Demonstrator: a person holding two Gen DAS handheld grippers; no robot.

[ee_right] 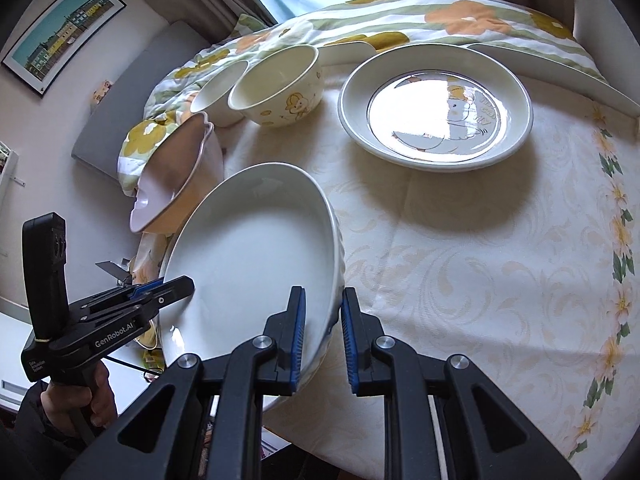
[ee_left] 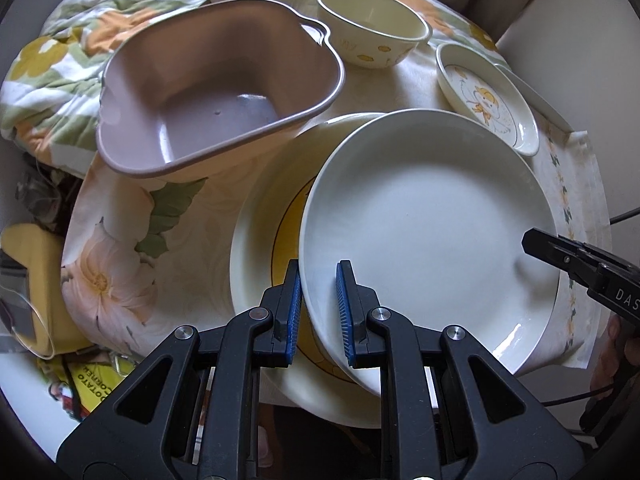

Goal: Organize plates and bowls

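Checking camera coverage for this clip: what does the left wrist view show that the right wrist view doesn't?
Only the left wrist view shows the yellow-patterned plate lying under the white plate, and the whole inside of the pink tub. Only the right wrist view shows the framed picture on the wall and bare tablecloth to the right. Both show the white plate with the left gripper and right gripper at opposite rims, two cream bowls, and the duck plate.

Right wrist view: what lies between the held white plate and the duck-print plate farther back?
Nothing: between the white plate and the duck plate lies only bare tablecloth.
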